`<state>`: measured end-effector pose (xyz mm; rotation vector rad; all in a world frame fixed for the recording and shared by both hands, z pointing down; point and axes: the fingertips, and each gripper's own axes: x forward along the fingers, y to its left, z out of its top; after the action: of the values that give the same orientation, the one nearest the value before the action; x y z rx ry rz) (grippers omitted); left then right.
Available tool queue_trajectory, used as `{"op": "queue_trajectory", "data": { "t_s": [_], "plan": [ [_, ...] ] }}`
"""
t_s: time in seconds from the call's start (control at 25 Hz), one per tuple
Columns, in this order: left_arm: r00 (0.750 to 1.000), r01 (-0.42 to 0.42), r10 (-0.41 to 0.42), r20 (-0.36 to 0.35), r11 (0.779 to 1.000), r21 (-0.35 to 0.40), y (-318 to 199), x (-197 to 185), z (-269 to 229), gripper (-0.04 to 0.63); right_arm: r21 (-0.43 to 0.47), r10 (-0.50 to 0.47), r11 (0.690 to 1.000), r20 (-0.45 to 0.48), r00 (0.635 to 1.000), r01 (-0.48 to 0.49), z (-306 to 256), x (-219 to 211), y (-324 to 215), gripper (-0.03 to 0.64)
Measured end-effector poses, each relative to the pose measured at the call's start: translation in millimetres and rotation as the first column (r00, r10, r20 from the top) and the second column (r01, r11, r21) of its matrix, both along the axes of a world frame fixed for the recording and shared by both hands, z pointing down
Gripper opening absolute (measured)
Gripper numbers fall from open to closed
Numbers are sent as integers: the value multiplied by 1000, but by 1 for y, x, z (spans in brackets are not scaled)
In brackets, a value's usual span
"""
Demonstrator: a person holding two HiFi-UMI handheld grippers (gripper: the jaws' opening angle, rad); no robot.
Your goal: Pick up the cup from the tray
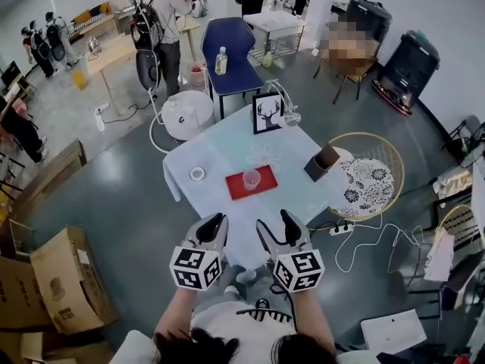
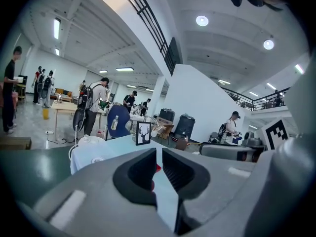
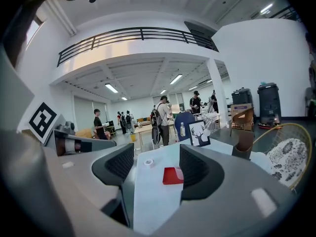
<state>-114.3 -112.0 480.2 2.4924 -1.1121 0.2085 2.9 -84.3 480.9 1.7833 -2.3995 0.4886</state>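
Observation:
A clear, pink-tinted cup (image 1: 251, 177) stands upright on a red tray (image 1: 236, 188) in the middle of the table covered with a pale blue cloth (image 1: 220, 154). Both grippers hover at the table's near edge, short of the tray and touching nothing. My left gripper (image 1: 214, 223) (image 2: 159, 154) has its jaws together with only a slit between them, through which a sliver of the red tray (image 2: 157, 168) shows. My right gripper (image 1: 277, 224) (image 3: 157, 154) is open and empty; between its jaws, farther off, lie the tray (image 3: 171, 176) and the cup (image 3: 178, 172).
On the table are a framed deer picture (image 1: 267, 113), a roll of tape (image 1: 197, 174) left of the tray and a brown box (image 1: 324, 160) at the right edge. A round wicker chair (image 1: 371, 174) and a power strip (image 1: 341, 228) are to the right, cardboard boxes (image 1: 64, 275) to the left.

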Motion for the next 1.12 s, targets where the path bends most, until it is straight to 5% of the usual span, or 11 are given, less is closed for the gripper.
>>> {"op": "queue_trajectory", "data": {
  "t_s": [0.8,1.12],
  "plan": [
    [990,116,-106,97,987,-111,-93,43,44,28,-125,-256,962,-104,961,242,78,19,-127,375],
    [976,187,-166,143,970,-155,-120,41,63,28,-236,-294,936,-122,948,260,142,23,-168,414]
  ]
}}
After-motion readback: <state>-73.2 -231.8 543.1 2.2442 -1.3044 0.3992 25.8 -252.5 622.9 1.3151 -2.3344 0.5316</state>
